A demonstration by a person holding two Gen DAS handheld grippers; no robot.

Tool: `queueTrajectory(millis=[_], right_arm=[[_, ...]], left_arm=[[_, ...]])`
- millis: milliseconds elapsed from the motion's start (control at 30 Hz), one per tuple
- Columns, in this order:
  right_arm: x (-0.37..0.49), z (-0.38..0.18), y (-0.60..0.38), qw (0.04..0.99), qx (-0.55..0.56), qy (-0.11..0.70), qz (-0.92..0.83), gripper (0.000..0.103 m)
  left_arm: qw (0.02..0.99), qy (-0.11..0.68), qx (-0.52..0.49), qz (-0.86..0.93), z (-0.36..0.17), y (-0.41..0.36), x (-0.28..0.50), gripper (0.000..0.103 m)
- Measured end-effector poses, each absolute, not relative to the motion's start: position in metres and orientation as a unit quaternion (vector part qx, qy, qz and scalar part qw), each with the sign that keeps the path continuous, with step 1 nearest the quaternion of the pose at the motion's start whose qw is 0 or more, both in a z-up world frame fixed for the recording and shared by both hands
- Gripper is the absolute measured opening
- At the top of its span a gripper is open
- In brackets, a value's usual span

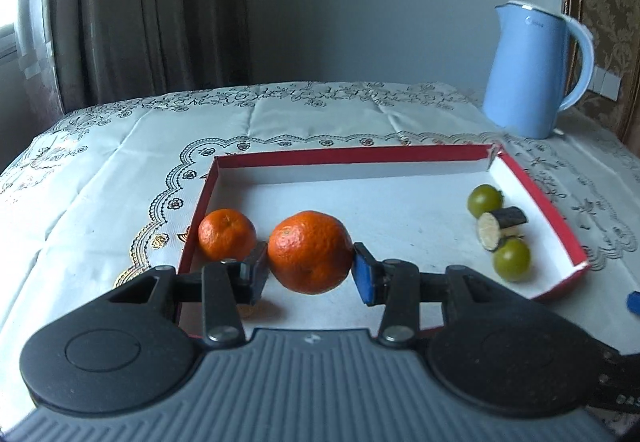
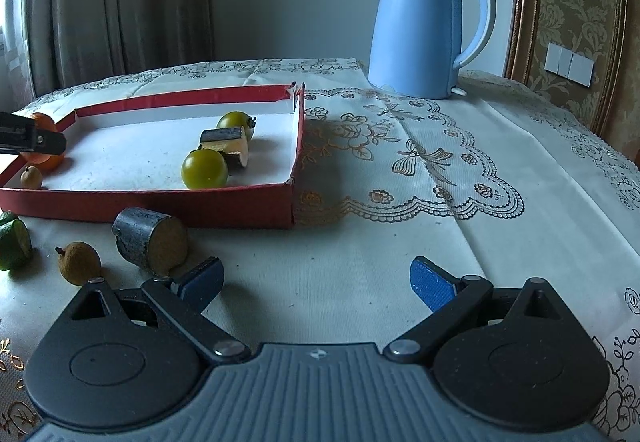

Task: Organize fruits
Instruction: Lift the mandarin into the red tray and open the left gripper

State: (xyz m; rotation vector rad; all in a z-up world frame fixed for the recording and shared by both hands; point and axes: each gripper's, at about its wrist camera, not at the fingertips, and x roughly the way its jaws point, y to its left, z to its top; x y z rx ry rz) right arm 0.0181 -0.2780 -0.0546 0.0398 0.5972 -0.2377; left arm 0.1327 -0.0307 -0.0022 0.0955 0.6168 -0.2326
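— Left gripper (image 1: 310, 268) first, since it's closest to us: see how its pads are pressed against both sides of that big mandarin (image 1: 309, 251)? It's clamped on it, holding it just above the floor of the red tray (image 1: 540, 198), near the tray's front-left corner.

— And the smaller mandarin (image 1: 227, 235)?

— Already lying in that same corner, against the left wall. The held one hangs just to its right, so I'd guess it wants setting down straight below, beside its twin. No long axis to fuss over; it's round.

— What's at the other end?

— Two green tomatoes (image 2: 204, 169) and a cut piece of dark-skinned stalk, sugarcane perhaps (image 2: 229, 144), bunched near the right wall.

— The right gripper (image 2: 316, 284)?

— Jaws spread wide, nothing between them, hovering over the tablecloth (image 2: 440, 242) outside the tray's front edge. Another cut stalk piece (image 2: 150, 244) lies just left of its left finger, with a longan (image 2: 79, 263) and a lime (image 2: 12, 246) further left.

— So the right hand is nearer those?

— Yes, I'd judge so; the stalk's cut face points towards it.
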Motion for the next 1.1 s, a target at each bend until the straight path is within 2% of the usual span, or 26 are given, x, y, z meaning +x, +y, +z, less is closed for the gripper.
queueTrajectory(millis=[867,933,967,1000,1067,1100], right_arm=[[0.021,-0.056,-0.279,0.945,0.02,0.303,-0.12,0.101],[0.021,-0.056,-0.279,0.945,0.021,0.303,-0.12,0.101],[0.021,-0.056,-0.28,0.945,0.022,0.303,-0.119,0.101],[0.021,-0.057,-0.28,0.945,0.022,0.303,-0.119,0.101],[0.021,-0.057,-0.28,0.946,0.023,0.303,-0.116,0.101],[0.021,-0.057,-0.28,0.946,0.023,0.303,-0.113,0.101]], left_arm=[[0.935,0.337,0.044,-0.101,-0.029,-0.029,0.169,0.041],[0.935,0.336,0.048,-0.107,-0.027,-0.029,0.164,0.052],[0.934,0.335,0.048,-0.112,-0.025,-0.029,0.16,0.061],[0.936,0.331,0.051,-0.11,-0.023,-0.027,0.154,0.078],[0.945,0.305,0.064,-0.096,-0.018,-0.024,0.135,0.09],[0.949,0.293,0.066,-0.093,-0.016,-0.022,0.126,0.091]])
